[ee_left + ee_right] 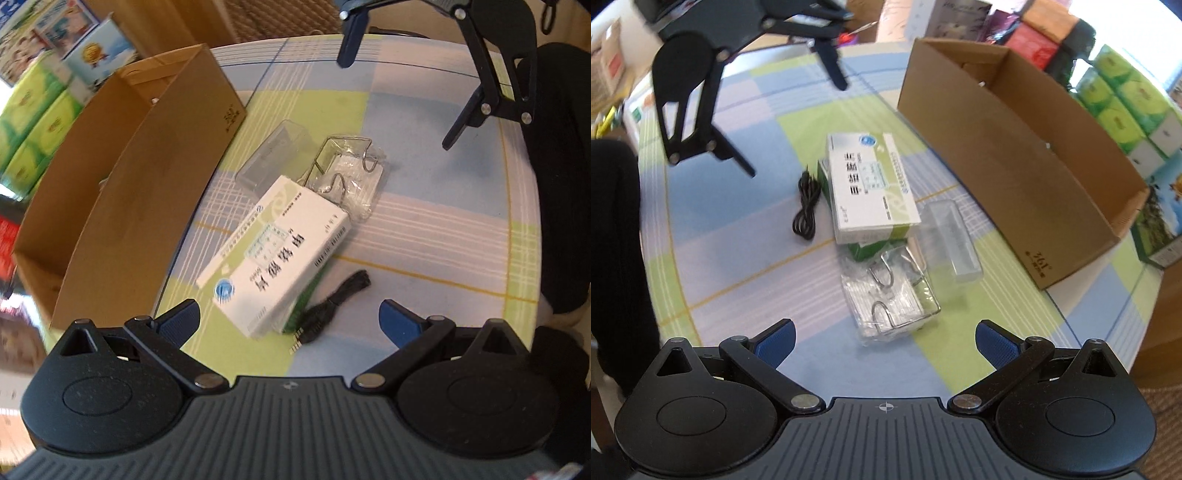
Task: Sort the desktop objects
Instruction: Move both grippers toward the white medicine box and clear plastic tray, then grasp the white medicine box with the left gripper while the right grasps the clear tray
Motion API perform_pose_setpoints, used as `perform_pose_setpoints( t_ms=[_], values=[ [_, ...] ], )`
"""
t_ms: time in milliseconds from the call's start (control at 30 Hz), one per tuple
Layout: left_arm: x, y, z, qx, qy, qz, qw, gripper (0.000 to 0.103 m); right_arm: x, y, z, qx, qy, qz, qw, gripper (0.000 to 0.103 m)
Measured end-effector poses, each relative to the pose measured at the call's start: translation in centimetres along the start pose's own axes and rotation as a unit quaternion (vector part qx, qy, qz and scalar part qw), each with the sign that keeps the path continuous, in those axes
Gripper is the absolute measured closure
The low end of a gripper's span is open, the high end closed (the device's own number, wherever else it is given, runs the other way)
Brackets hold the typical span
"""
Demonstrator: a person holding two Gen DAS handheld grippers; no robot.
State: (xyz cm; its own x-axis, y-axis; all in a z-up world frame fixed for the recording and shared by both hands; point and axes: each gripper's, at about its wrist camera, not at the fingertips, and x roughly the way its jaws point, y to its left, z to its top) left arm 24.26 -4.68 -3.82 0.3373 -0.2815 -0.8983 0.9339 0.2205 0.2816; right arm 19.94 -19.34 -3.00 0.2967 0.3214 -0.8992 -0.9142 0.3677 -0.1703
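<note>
**Sorting barely started: pile on table, both grippers empty**

In the left wrist view, the left gripper (290, 319) is seen at frame bottom, fingers spread wide, nothing held. Just beyond, at centre, a white medicine box (275, 254) lies atop a green box (301, 308), a black cable (334, 302) beside it. Further up, a bagged wire rack (345, 177) and a clear plastic case (271, 157) are seen. The cardboard box (140, 192) stands at the left of the frame.

The right gripper (884, 343) is likewise spread and empty. All five items remain on the table (738, 221); sorting is judged as nearly all left.

The carton's interior is only partly shown in either view; contents cannot be told. The green box is shown more clearly in the right wrist view.
</note>
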Motion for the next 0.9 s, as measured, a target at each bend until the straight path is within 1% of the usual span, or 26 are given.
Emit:
perform_pose_setpoints(
  t_ms=[200, 333, 467, 600, 800, 867, 900],
  values=[
    [2.7, 2.1, 1.2, 0.013, -0.01, -0.02, 0.9997, 0.002, 2.5, -1.4, 0.2, -0.02, 0.013, 0.021, 1.0, 0.002],
    [4.0, 3.0, 2.0, 0.023, -0.015, -0.046, 0.9986, 0.002, 3.8, -2.1, 0.6, -0.032, 0.02, 0.032, 0.999, 0.002],
    [5.3, 3.3, 2.6, 0.044, -0.012, -0.068, 0.9967, 0.002, 5.0, -2.7, 0.8, -0.037, 0.026, 0.045, 0.998, 0.002],
    [6.5, 3.7, 3.0, 0.053, -0.005, -0.088, 0.9947, 0.002, 6.2, -2.8, 0.9, -0.04, 0.033, 0.055, 0.997, 0.002],
    [7.6, 4.1, 3.2, 0.037, 0.006, -0.115, 0.9926, 0.007, 7.7, -2.9, 1.3, -0.04, 0.04, 0.07, 0.996, 0.002],
    [7.7, 4.1, 3.2, 0.034, 0.007, -0.116, 0.9926, 0.013, 8.3, -2.8, 1.5, -0.04, 0.046, 0.07, 0.996, 0.002],
    [7.7, 4.1, 3.2, 0.031, 0.008, -0.117, 0.9926, 0.014, 8.5, -2.9, 1.5, -0.039, 0.049, 0.07, 0.996, 0.002]
  ],
)
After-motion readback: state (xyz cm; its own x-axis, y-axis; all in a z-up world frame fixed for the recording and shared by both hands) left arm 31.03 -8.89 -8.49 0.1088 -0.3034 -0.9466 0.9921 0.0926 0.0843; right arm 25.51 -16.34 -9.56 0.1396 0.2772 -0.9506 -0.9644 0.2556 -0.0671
